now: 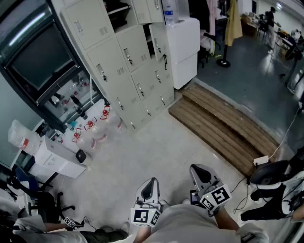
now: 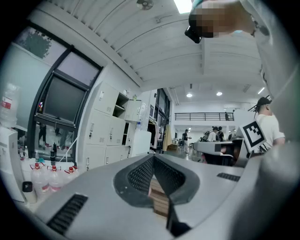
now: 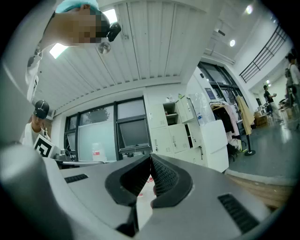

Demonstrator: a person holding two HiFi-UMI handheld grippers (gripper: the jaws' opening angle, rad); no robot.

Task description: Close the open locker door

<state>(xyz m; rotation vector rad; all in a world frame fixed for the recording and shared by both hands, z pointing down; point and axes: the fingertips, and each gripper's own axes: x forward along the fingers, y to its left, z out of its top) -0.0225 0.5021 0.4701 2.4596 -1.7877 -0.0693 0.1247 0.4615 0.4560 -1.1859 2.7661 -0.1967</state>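
Note:
A bank of beige lockers [image 1: 126, 66] stands at the far side of the floor. One upper compartment [image 1: 118, 13] is open and dark inside, with its door [image 1: 142, 9] swung out; lower down, a door [image 1: 158, 42] on the right column hangs ajar. Both grippers are low in the head view, far from the lockers. My left gripper [image 1: 151, 186] is shut with nothing in it, and my right gripper [image 1: 198, 173] is likewise shut and empty. The left gripper view shows the closed tips [image 2: 153, 158] and the lockers [image 2: 110, 136] beyond; the right gripper view shows its tips [image 3: 150, 158] below the lockers [image 3: 176, 129].
A white cabinet [image 1: 183, 47] stands right of the lockers. Wooden pallet boards [image 1: 223, 128] lie on the floor to the right. Bottles with red caps [image 1: 92, 128] and a white box [image 1: 59, 154] sit left of the lockers. A black chair [image 1: 278, 182] and cables are at the right.

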